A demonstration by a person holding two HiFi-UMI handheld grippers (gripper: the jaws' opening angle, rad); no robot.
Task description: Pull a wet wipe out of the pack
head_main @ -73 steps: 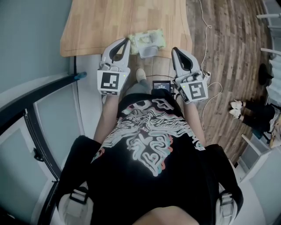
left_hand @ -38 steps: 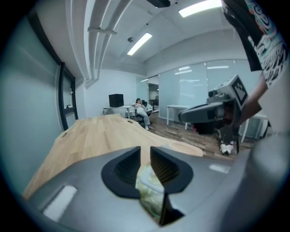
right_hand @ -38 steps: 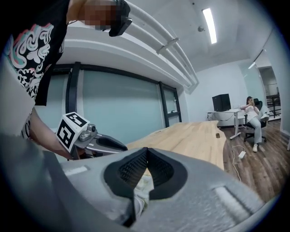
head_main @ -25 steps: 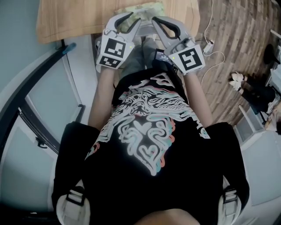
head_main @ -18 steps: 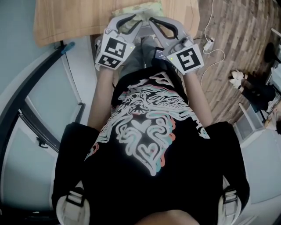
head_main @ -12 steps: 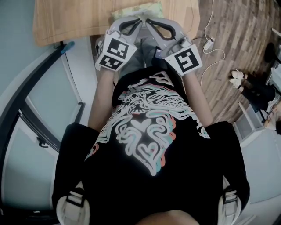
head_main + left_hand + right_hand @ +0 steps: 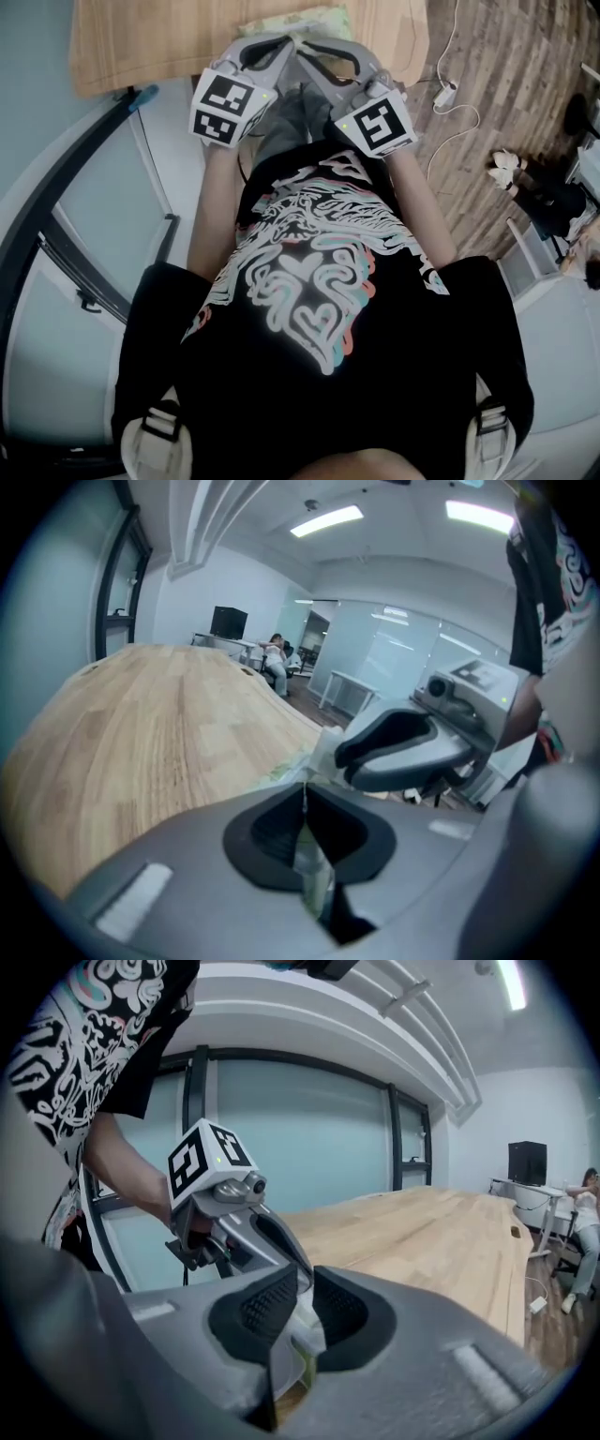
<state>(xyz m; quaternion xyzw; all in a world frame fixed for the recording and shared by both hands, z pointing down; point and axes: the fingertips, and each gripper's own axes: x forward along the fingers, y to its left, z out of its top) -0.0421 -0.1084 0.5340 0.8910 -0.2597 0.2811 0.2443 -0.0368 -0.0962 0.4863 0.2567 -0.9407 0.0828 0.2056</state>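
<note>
The pale green wet wipe pack (image 7: 295,21) lies at the near edge of the wooden table (image 7: 169,37). Both grippers meet tip to tip at the pack's near side. The jaws of my left gripper (image 7: 288,42) are closing. In the left gripper view they (image 7: 304,794) pinch a thin pale green sliver of the pack (image 7: 286,769). My right gripper (image 7: 302,44) comes in from the right. In the right gripper view its pads (image 7: 300,1279) hold a white and green part of the pack between them. What lies under the jaws is hidden.
The table's near edge runs just under the grippers. A white cable and plug (image 7: 445,94) lie on the wood floor to the right, and shoes (image 7: 506,164) farther right. A dark rail and glass panels (image 7: 56,244) stand to the left.
Both grippers have moved in toward each other and now meet at the pack's near edge. The left gripper's marker cube has rolled, and the right hand has dropped a little.
</note>
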